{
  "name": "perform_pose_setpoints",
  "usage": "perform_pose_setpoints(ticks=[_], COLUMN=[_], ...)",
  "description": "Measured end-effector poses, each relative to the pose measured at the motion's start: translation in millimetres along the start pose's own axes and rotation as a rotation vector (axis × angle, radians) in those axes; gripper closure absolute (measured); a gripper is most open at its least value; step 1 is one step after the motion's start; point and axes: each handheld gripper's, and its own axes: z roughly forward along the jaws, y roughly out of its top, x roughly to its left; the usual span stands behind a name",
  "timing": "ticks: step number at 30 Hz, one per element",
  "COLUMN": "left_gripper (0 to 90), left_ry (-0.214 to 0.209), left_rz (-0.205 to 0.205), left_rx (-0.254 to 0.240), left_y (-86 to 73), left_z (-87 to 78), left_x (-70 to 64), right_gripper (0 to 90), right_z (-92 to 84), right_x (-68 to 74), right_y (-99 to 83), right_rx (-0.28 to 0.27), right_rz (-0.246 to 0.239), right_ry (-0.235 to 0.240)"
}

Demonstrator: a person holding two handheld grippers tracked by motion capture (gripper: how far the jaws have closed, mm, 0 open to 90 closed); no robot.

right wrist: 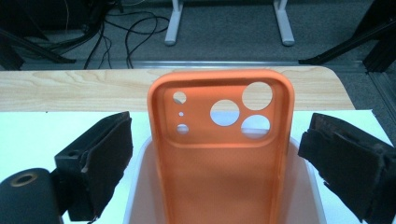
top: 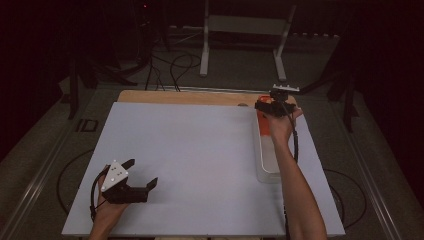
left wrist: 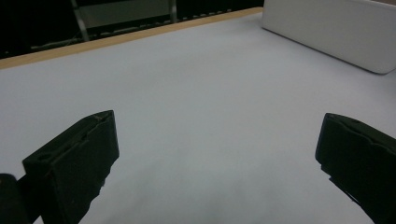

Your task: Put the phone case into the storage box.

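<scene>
An orange phone case (right wrist: 219,158) with camera cutouts stands leaning at the far end of a white tray (right wrist: 132,186). My right gripper (right wrist: 218,126) is open with a jaw on either side of the case. A clear gap shows at the left pad and a thin one at the right. From above, the right gripper (top: 274,106) hovers over the tray's far end (top: 267,172), with the case (top: 264,126) below it. My left gripper (top: 142,171) rests open near the table's front left, nothing between its jaws (left wrist: 218,126).
A white board (top: 200,150) covers the table, with a strip of bare wood (top: 190,96) along the far edge. The tray's side (left wrist: 327,32) shows in the left gripper view at upper right. Cables and stand legs (top: 205,50) lie on the floor beyond.
</scene>
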Motion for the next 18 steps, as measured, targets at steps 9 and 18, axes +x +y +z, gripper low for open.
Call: perform_pose_setpoints(ticks=[9,18], left_gripper=[0.3,0.3], left_ry=[0.000,0.000], left_rz=[0.001,0.001], left_rx=[-0.002,-0.003], left_y=[0.1,0.2], left_z=[-0.6,-0.9], left_x=[0.3,0.2], right_gripper=[8.0,8.3], right_z=[-4.9,-11.9], right_x=[0.5,1.7], right_y=[0.2,0.6], right_rx=[-0.001,-0.001], right_rz=[-0.020,-0.064], right_ry=[0.026,0.060])
